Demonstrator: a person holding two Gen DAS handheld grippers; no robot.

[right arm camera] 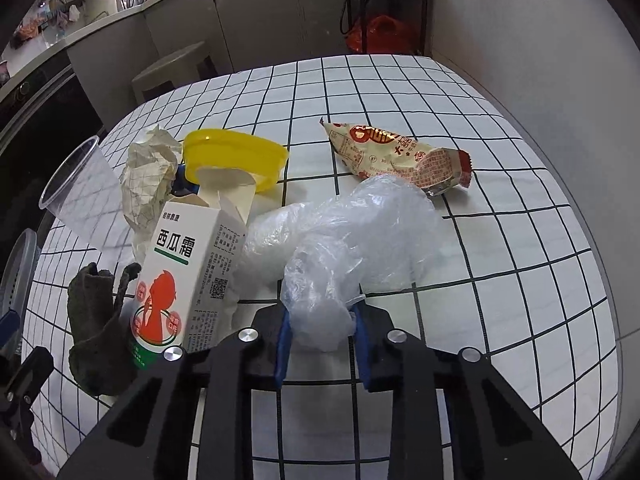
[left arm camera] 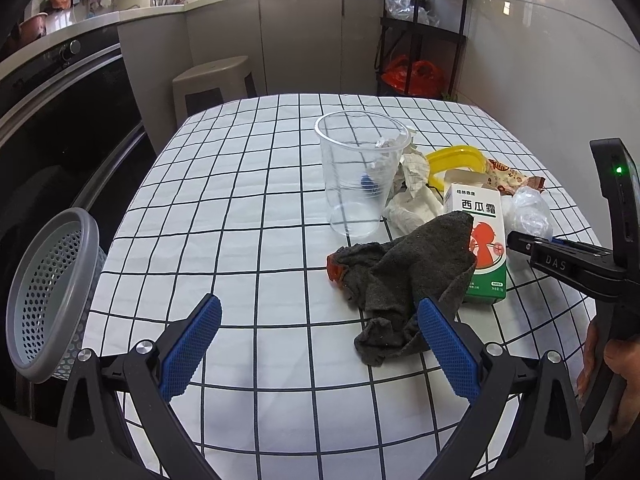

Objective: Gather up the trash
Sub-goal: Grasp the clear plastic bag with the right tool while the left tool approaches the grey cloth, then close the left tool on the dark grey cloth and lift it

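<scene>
My right gripper (right arm camera: pixel 320 332) is shut on a crumpled clear plastic bag (right arm camera: pixel 344 236), which also shows in the left wrist view (left arm camera: pixel 528 212). My left gripper (left arm camera: pixel 320 336) is open and empty, just in front of a dark grey rag (left arm camera: pixel 404 280). A white, green and red box (left arm camera: pixel 482 240) stands behind the rag; it also shows in the right wrist view (right arm camera: pixel 184 272). A clear plastic cup (left arm camera: pixel 356 176) stands upright with crumpled paper (left arm camera: pixel 412 184) beside it. A snack wrapper (right arm camera: pixel 396 156) and a yellow lid (right arm camera: pixel 236 156) lie further back.
A grey perforated waste basket (left arm camera: pixel 48 300) stands off the table's left edge. The table has a white checked cloth (left arm camera: pixel 240 200). A beige stool (left arm camera: pixel 212 80), an oven front (left arm camera: pixel 60 120) and a black shelf rack (left arm camera: pixel 420 32) stand behind.
</scene>
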